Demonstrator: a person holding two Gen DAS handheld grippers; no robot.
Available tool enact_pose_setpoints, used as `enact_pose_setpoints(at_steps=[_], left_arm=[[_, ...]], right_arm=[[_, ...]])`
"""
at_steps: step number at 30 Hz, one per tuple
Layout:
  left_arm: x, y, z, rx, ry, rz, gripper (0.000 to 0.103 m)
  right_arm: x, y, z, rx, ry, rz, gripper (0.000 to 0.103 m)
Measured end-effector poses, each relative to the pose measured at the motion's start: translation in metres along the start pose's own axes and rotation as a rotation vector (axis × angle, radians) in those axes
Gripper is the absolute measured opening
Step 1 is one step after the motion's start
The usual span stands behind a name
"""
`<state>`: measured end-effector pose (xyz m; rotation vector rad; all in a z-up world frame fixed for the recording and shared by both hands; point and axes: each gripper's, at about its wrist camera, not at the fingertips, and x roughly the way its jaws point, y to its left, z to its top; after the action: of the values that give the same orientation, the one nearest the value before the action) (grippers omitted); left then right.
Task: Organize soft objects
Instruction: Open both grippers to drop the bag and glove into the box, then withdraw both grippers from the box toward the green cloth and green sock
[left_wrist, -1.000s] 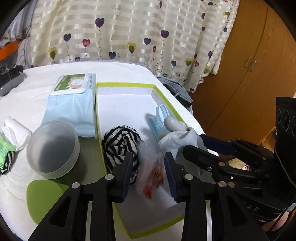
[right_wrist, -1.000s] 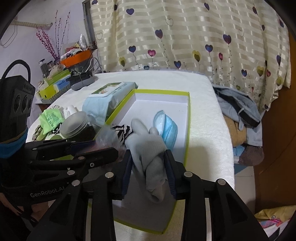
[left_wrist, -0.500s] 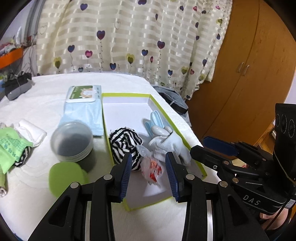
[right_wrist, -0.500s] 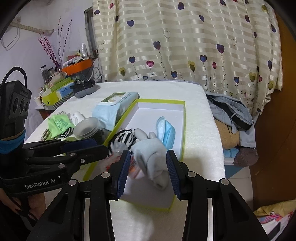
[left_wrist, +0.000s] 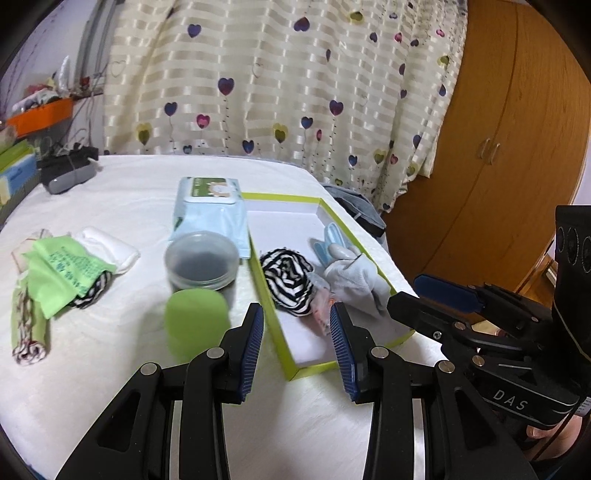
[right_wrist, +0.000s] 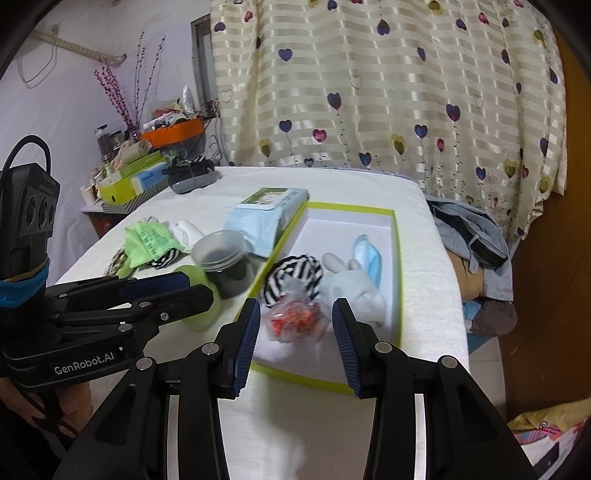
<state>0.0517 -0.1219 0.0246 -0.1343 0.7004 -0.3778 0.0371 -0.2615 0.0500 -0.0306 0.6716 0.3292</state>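
A white box with a green rim (left_wrist: 281, 199) (right_wrist: 396, 258) lies on the towel-covered table. Inside it are a black-and-white striped cloth (left_wrist: 286, 273) (right_wrist: 291, 271), a pale grey glove (left_wrist: 354, 278) (right_wrist: 356, 291), a blue face mask (left_wrist: 330, 236) (right_wrist: 367, 254) and a clear bag with red bits (left_wrist: 320, 308) (right_wrist: 295, 319). My left gripper (left_wrist: 297, 347) (right_wrist: 199, 290) hovers open over the box's near left corner, nothing between its pads. My right gripper (right_wrist: 295, 339) (left_wrist: 404, 291) is open too, held above the near end of the box, clear of the bag.
Left of the box stand a wipes pack (left_wrist: 208, 210), a clear jar (left_wrist: 201, 260) and a green round piece (left_wrist: 195, 321). Further left lie a green packet (left_wrist: 59, 273), a white sock (left_wrist: 107, 247) and a rolled striped cloth (left_wrist: 27, 325). Wardrobe (left_wrist: 498, 147) and clothes pile (right_wrist: 469, 232) flank the right edge.
The left gripper had the clear bag between its pads and the right had the glove; both lie loose in the box now. Both grippers have drawn back and risen.
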Motion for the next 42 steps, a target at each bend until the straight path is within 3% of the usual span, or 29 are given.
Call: enact_pose_setpoints(at_steps=[21, 42], left_arm=[[-0.035, 0.031, -0.016, -0.049, -0.05, 0.037, 0.036], [-0.043, 0.059, -0.021, -0.1, -0.06, 0.077, 0.036]], right_arm=[[-0.003, 0.049, -0.002, -0.088, 0.015, 0.053, 0.042], [0.011, 0.066, 0.001, -0.121, 0.038, 0.098, 0.042]])
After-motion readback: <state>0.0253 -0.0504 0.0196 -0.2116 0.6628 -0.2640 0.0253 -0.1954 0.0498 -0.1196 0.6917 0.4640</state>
